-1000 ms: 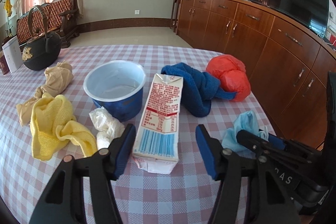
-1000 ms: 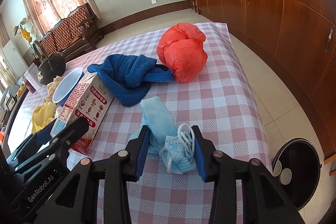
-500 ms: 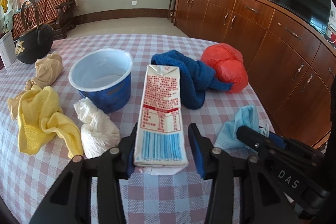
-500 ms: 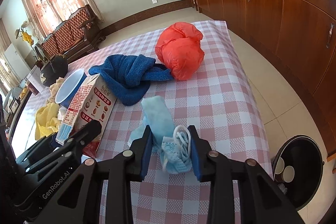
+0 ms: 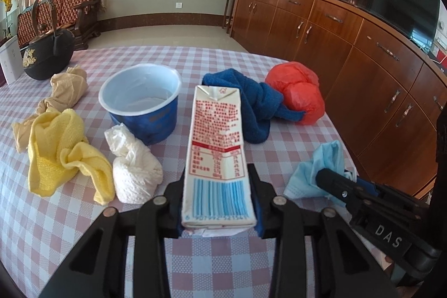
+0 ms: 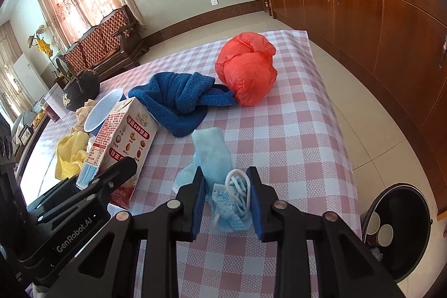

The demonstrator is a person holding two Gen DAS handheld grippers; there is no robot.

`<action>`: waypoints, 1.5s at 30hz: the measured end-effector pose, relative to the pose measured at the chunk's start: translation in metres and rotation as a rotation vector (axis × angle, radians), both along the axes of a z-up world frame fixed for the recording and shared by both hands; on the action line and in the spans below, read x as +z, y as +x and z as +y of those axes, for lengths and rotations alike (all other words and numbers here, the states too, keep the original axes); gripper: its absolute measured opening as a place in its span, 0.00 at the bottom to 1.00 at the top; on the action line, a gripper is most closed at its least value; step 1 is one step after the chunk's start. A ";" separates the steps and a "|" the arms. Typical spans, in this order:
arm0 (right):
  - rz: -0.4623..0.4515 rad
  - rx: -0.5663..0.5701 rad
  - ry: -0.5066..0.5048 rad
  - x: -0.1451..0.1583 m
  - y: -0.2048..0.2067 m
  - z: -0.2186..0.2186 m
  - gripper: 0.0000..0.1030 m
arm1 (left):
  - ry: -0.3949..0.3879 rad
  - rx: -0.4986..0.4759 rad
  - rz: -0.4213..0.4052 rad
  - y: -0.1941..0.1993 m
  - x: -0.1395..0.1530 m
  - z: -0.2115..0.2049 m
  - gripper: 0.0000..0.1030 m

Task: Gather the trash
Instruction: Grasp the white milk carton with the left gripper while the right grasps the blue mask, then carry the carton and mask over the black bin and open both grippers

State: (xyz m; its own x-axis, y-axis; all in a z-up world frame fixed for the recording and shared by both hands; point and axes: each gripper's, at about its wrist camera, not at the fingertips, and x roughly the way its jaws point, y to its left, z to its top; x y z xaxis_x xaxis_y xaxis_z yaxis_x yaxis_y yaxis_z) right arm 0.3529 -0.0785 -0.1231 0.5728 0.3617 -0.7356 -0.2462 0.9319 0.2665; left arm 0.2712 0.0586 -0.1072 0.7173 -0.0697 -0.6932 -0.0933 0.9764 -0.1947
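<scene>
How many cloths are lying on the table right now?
3: the blue cloth against the red bag, the yellow cloth at the left edge, the beige cloth beside the black kettle. More may be out of view.

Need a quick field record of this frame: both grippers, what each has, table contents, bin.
left gripper: jaws have just been closing, pads now against the sides of the milk carton
right gripper: shut on the blue face mask
table: checked cloth; carton lies flat on it
other items: blue bowl, blue towel, red plastic bag, yellow cloth, white wad
bin: on the floor beside the table, open, cups inside
</scene>
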 end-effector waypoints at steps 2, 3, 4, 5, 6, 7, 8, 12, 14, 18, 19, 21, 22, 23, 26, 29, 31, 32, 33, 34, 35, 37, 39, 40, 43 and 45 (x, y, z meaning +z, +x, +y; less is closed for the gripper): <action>-0.009 0.005 0.010 0.004 -0.005 -0.004 0.30 | -0.004 0.001 -0.008 -0.007 0.004 0.000 0.36; -0.013 0.006 0.017 0.007 -0.008 -0.006 0.30 | -0.006 0.001 -0.014 -0.011 0.007 -0.001 0.36; -0.015 0.009 0.023 0.009 -0.011 -0.008 0.30 | -0.006 0.000 -0.020 -0.015 0.009 -0.001 0.36; -0.018 0.013 0.028 0.011 -0.015 -0.010 0.30 | -0.004 -0.002 -0.026 -0.018 0.012 -0.003 0.36; -0.023 0.015 0.028 0.013 -0.019 -0.012 0.30 | -0.004 -0.005 -0.031 -0.022 0.014 -0.005 0.36; -0.028 0.018 0.026 0.015 -0.022 -0.014 0.30 | -0.008 -0.007 -0.035 -0.026 0.016 -0.006 0.36; -0.032 0.021 0.026 0.017 -0.027 -0.017 0.30 | -0.013 -0.008 -0.039 -0.029 0.018 -0.007 0.36; -0.036 0.028 0.034 0.021 -0.044 -0.030 0.30 | -0.047 -0.010 -0.051 -0.043 0.020 -0.012 0.36; -0.038 0.027 0.036 0.022 -0.053 -0.038 0.30 | -0.046 -0.023 -0.057 -0.049 0.020 -0.019 0.36; -0.048 0.011 0.048 0.027 -0.069 -0.057 0.30 | -0.057 -0.049 -0.065 -0.057 0.024 -0.034 0.36; -0.053 0.004 0.048 0.028 -0.072 -0.062 0.30 | -0.060 -0.058 -0.067 -0.058 0.025 -0.038 0.36; -0.058 -0.015 0.046 0.030 -0.078 -0.074 0.30 | -0.062 -0.082 -0.072 -0.060 0.029 -0.050 0.36; -0.058 -0.029 0.048 0.030 -0.081 -0.081 0.30 | -0.063 -0.096 -0.075 -0.061 0.030 -0.055 0.36; -0.055 -0.042 0.052 0.029 -0.082 -0.088 0.30 | -0.063 -0.111 -0.076 -0.061 0.032 -0.061 0.36; -0.051 -0.091 0.061 0.029 -0.088 -0.112 0.30 | -0.074 -0.157 -0.077 -0.060 0.036 -0.083 0.36; -0.050 -0.145 0.065 0.028 -0.094 -0.138 0.30 | -0.084 -0.202 -0.077 -0.058 0.038 -0.106 0.36; -0.050 -0.179 0.062 0.028 -0.098 -0.155 0.30 | -0.088 -0.235 -0.076 -0.056 0.038 -0.124 0.36; -0.049 -0.198 0.062 0.027 -0.100 -0.164 0.30 | -0.091 -0.250 -0.075 -0.055 0.039 -0.132 0.36; -0.046 -0.216 0.061 0.026 -0.102 -0.173 0.30 | -0.093 -0.268 -0.074 -0.054 0.039 -0.141 0.36; -0.043 -0.234 0.059 0.025 -0.105 -0.182 0.30 | -0.097 -0.283 -0.071 -0.052 0.039 -0.149 0.36; -0.039 -0.253 0.058 0.023 -0.107 -0.191 0.30 | -0.102 -0.299 -0.067 -0.050 0.039 -0.157 0.36; -0.025 -0.293 0.055 0.017 -0.112 -0.210 0.30 | -0.111 -0.331 -0.055 -0.047 0.037 -0.174 0.36; -0.013 -0.331 0.054 0.013 -0.116 -0.228 0.30 | -0.119 -0.360 -0.043 -0.044 0.034 -0.190 0.36; -0.008 -0.349 0.052 0.011 -0.117 -0.235 0.30 | -0.121 -0.375 -0.036 -0.043 0.032 -0.199 0.36; 0.007 -0.406 0.050 0.005 -0.122 -0.261 0.30 | -0.127 -0.416 -0.012 -0.042 0.025 -0.219 0.36; 0.017 -0.444 0.051 0.001 -0.123 -0.276 0.30 | -0.129 -0.438 0.008 -0.040 0.020 -0.233 0.36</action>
State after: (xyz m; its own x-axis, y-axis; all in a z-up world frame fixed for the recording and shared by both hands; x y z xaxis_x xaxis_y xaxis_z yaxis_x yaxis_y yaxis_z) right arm 0.2297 -0.3550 -0.1223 0.6685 0.1199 -0.7340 0.1794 0.9318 0.3156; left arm 0.2309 -0.1742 -0.0871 0.5955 -0.4519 -0.6642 0.3214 0.8917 -0.3187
